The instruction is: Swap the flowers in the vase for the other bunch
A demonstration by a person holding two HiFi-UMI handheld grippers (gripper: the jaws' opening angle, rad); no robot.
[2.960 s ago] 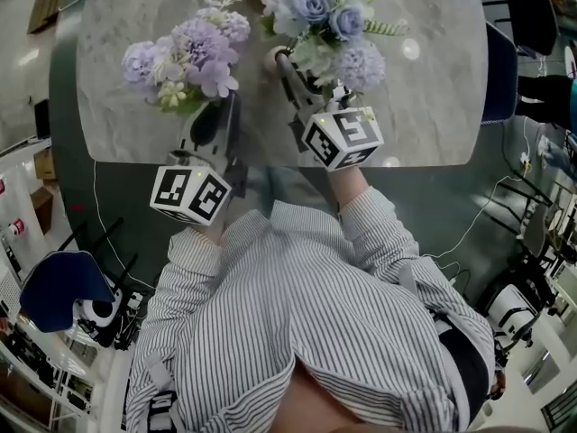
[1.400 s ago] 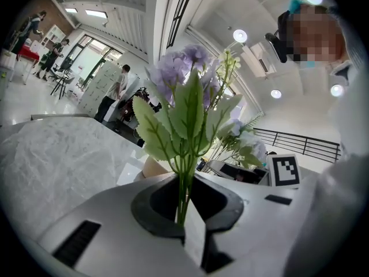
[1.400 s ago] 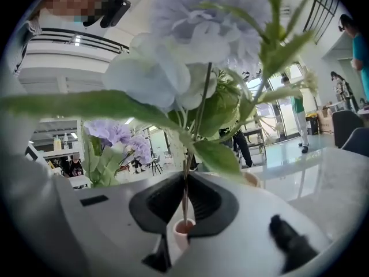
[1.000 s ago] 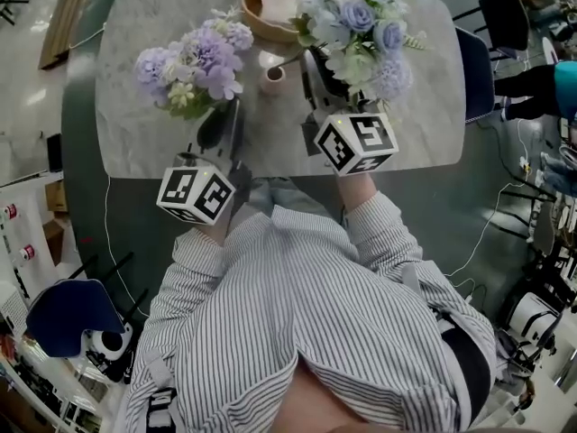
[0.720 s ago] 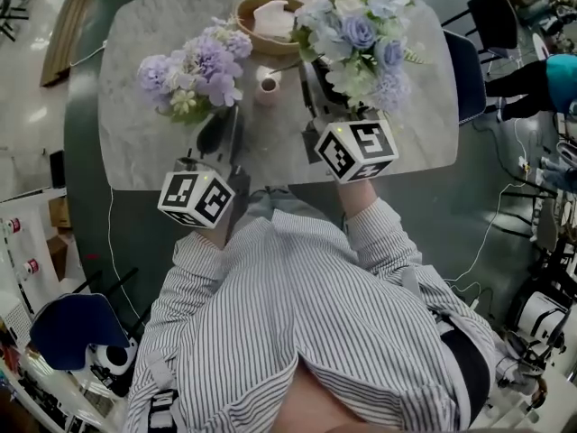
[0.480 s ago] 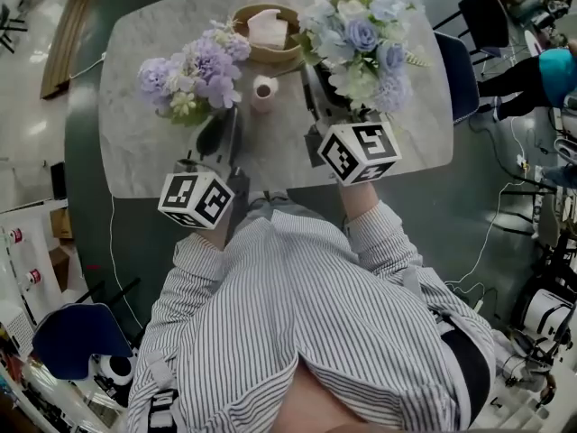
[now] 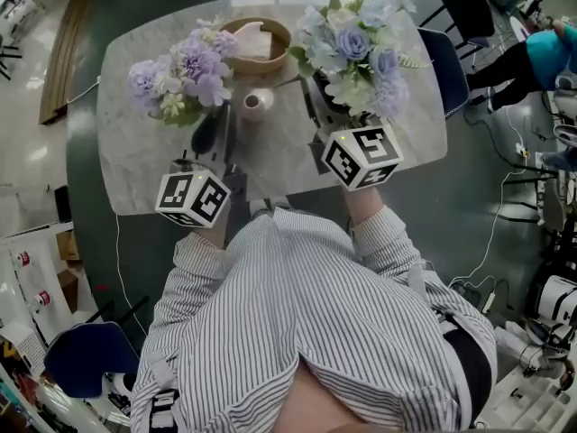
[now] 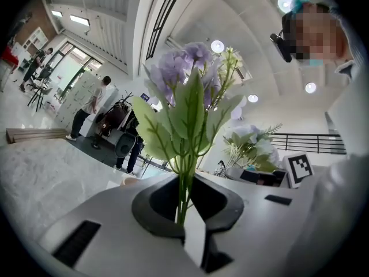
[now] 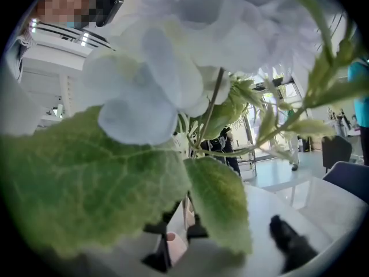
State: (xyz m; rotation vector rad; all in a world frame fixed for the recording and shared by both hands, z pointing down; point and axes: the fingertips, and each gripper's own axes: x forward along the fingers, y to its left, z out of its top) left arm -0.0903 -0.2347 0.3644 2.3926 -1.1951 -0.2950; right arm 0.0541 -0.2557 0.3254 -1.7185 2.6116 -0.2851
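Note:
A purple flower bunch is held by its stems over the left part of the marble table, with my left gripper shut on them. In the left gripper view the green stems stand pinched between the jaws of that gripper. My right gripper is shut on the stems of a blue and white bunch. Its leaves and blooms fill the right gripper view. A small pink vase stands empty on the table between both grippers and shows low in the right gripper view as the vase.
A wooden bowl holding something white sits at the table's far edge behind the vase. A dark blue chair stands at the table's right end. A person in teal is at the far right.
Both grippers have risen with their bunches. The right gripper and the blue bunch have drawn off to the right, widening the gap to the vase.

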